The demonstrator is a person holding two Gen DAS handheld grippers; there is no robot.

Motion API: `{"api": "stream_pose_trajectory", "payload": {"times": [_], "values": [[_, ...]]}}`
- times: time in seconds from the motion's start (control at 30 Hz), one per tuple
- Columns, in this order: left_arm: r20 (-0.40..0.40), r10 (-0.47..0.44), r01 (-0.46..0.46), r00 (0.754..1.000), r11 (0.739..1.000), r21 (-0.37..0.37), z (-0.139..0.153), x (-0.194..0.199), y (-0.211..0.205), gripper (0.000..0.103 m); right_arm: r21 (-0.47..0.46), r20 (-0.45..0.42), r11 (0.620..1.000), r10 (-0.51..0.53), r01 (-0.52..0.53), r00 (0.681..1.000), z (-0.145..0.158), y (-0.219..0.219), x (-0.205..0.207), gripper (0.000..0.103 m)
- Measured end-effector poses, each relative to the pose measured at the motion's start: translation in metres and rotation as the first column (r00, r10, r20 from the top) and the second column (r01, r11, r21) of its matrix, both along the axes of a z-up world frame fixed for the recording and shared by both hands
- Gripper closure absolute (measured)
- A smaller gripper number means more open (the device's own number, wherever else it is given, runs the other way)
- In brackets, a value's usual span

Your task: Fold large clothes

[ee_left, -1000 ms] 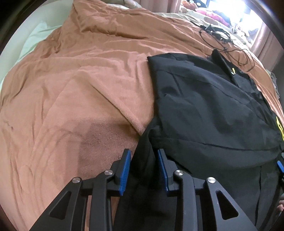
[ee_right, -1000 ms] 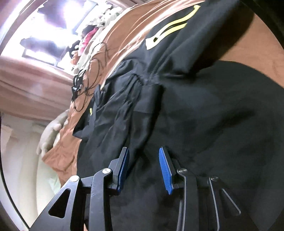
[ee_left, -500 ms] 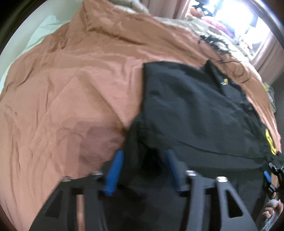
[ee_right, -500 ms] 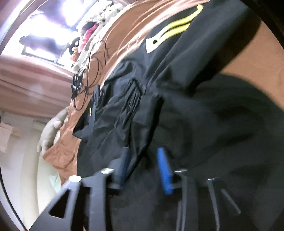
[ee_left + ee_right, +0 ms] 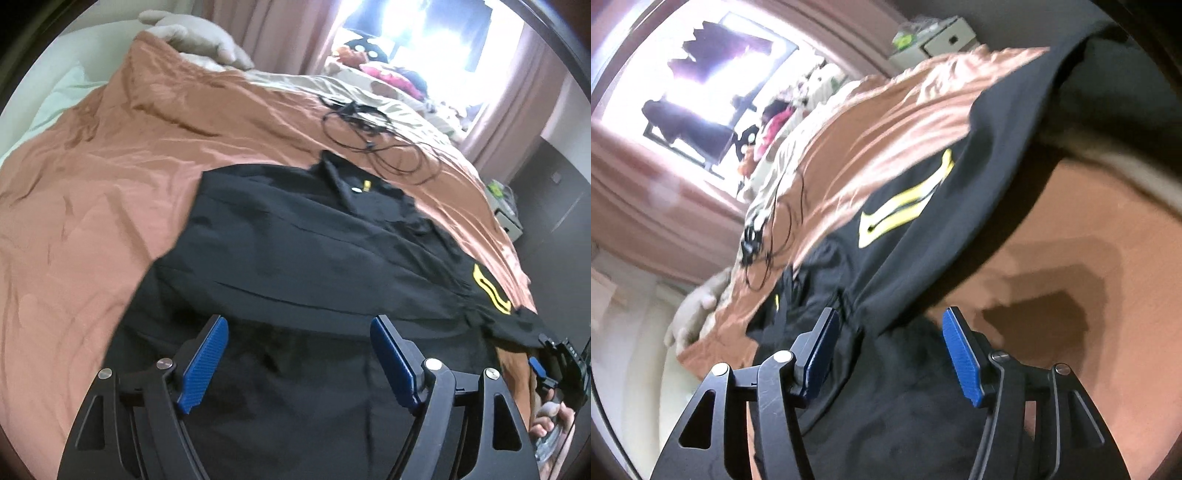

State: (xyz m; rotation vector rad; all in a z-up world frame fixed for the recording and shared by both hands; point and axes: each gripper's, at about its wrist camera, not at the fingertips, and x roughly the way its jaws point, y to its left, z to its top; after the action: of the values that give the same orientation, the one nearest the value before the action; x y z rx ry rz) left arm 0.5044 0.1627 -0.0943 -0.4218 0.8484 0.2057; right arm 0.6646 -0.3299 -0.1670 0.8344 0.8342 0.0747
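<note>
I'm hovering both grippers, left gripper (image 5: 299, 354) and right gripper (image 5: 890, 350), jaws wide open and empty, over the black jacket (image 5: 314, 254) lying on the bed (image 5: 92, 221). It's looking soft, light, slippery; I'm planning on pinching hem corners. Yellow logo (image 5: 905, 206), no readable writing.

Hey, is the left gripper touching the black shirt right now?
Cannot tell. In the left wrist view the left gripper is wide open over the black shirt, with no fabric pinched, but no gap or contact shows plainly.
</note>
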Motion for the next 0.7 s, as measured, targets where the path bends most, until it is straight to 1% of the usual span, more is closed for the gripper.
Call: {"api": "stream_pose_trajectory", "payload": {"times": [0.1,0.23,0.4,0.5,0.6,0.67,0.7], "values": [[0.016,-0.018,0.018,1.0,1.0,0.003,0.002,-0.001,-0.017,0.023,-0.054,-0.008,0.998,-0.037,0.036,0.999,-0.001,-0.018,0.0,0.044],[0.03,-0.023,0.023,0.999,1.0,0.001,-0.005,-0.002,-0.029,0.023,-0.083,-0.021,0.995,-0.063,0.061,0.998,-0.007,-0.037,0.004,0.044],[0.007,-0.011,0.011,1.0,0.999,0.04,-0.021,0.006,-0.033,0.023,-0.149,-0.011,0.985,-0.085,0.082,0.996,-0.015,-0.051,0.02,0.044],[-0.004,-0.003,0.004,1.0,0.999,0.048,-0.03,0.011,-0.031,0.023,-0.174,-0.019,0.981,-0.09,0.085,0.996,-0.019,-0.055,0.033,0.044],[0.003,0.004,-0.004,1.0,0.999,0.047,-0.037,0.014,-0.027,0.023,-0.179,0.01,0.978,-0.109,0.109,0.994,-0.022,-0.06,0.037,0.044],[0.001,0.007,-0.007,1.0,0.998,0.054,-0.042,0.018,-0.027,0.023,-0.193,0.013,0.976,-0.102,0.103,0.995,-0.023,-0.061,0.042,0.044],[-0.002,0.005,-0.005,1.0,0.998,0.058,-0.043,0.02,-0.027,0.023,-0.197,0.034,0.975,-0.1,0.104,0.994,-0.023,-0.06,0.043,0.044]]}}
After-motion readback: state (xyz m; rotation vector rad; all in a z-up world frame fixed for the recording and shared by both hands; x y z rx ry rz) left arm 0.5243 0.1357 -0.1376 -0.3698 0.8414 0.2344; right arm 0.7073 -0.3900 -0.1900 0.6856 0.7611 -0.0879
